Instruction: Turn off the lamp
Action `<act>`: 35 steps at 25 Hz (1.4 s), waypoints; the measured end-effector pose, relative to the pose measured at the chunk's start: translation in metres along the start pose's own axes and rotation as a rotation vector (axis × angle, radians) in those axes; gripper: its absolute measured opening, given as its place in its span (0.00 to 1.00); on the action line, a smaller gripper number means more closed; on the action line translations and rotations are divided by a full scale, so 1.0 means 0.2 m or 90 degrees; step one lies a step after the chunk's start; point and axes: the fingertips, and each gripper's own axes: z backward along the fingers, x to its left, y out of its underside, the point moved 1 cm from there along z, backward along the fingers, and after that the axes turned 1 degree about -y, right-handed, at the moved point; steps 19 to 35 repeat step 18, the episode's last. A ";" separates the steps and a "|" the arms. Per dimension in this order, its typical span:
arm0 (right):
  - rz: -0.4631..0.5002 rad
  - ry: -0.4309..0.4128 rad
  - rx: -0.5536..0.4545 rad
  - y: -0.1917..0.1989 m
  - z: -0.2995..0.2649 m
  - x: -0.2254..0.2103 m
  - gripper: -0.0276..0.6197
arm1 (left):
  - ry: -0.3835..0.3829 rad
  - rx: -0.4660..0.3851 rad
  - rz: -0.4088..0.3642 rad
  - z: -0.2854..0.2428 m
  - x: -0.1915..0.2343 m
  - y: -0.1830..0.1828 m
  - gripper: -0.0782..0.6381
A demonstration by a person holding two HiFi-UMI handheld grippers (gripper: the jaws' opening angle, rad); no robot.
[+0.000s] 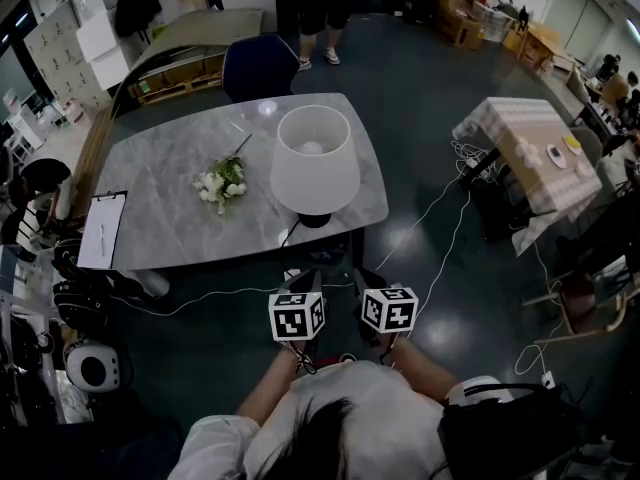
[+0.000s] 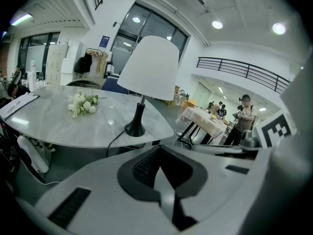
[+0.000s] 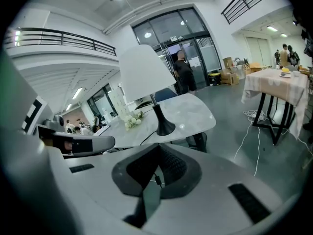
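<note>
The lamp has a white shade on a thin black stem and a round black base, and it stands near the front edge of the grey marble table. Its black cord drops over that edge. Both grippers are held low in front of the person, short of the table and pointing toward the lamp. My left gripper is shut with nothing in it, and the lamp rises above its jaws. My right gripper looks shut and empty too, with the lamp ahead of it.
A bunch of white flowers lies left of the lamp and a clipboard sits at the table's left end. A blue chair stands behind the table. A cloth-covered table is at the right, with cables across the floor.
</note>
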 end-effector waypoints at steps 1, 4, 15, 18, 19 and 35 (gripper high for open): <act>-0.001 0.001 0.002 0.00 0.00 0.00 0.04 | 0.000 0.001 0.000 0.00 0.00 0.00 0.12; -0.004 0.006 0.004 0.01 -0.01 0.00 0.04 | 0.000 0.002 0.001 0.00 0.02 0.00 0.12; -0.002 0.012 0.008 0.02 -0.04 0.02 0.04 | -0.013 0.000 0.008 0.01 0.07 0.01 0.12; -0.002 0.012 0.011 0.02 -0.06 0.03 0.04 | -0.014 0.000 0.011 0.02 0.10 0.01 0.12; -0.002 0.012 0.011 0.02 -0.06 0.03 0.04 | -0.014 0.000 0.011 0.02 0.10 0.01 0.12; -0.002 0.012 0.011 0.02 -0.06 0.03 0.04 | -0.014 0.000 0.011 0.02 0.10 0.01 0.12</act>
